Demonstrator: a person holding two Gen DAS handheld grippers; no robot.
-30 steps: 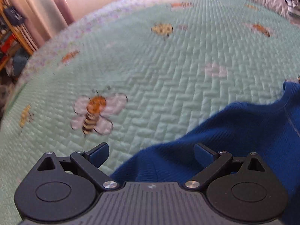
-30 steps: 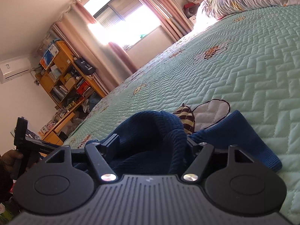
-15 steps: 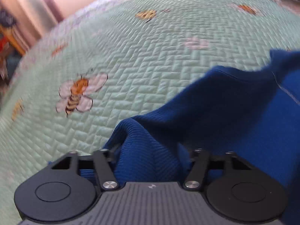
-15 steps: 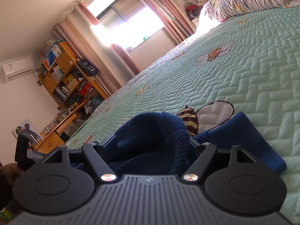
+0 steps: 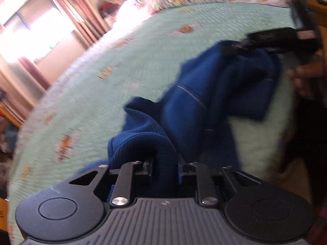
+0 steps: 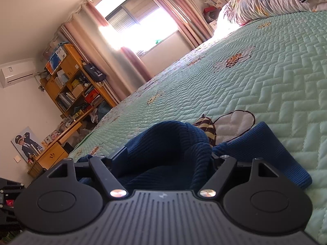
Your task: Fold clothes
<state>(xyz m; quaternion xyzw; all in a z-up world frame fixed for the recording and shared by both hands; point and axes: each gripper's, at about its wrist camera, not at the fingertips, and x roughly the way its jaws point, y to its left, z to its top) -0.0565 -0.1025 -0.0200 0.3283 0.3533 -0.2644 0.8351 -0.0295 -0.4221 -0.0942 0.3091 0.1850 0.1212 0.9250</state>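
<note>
Sweater (image 5: 190,110) | left claw (image 5: 164,166) pinching one bunched edge | right claw (image 6: 167,159) gripping another fold | both raising it off bed (image 6: 286,77) near its edge, likely for spreading flat

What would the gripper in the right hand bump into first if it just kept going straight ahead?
The right gripper already has a bunched fold of the blue knit sweater between its fingers. Beyond that fold, it would probably meet the green bee-print quilt, though depth is unclear.

Sunlit curtained window (image 6: 141,26); wooden bookshelf (image 6: 75,83)
</note>
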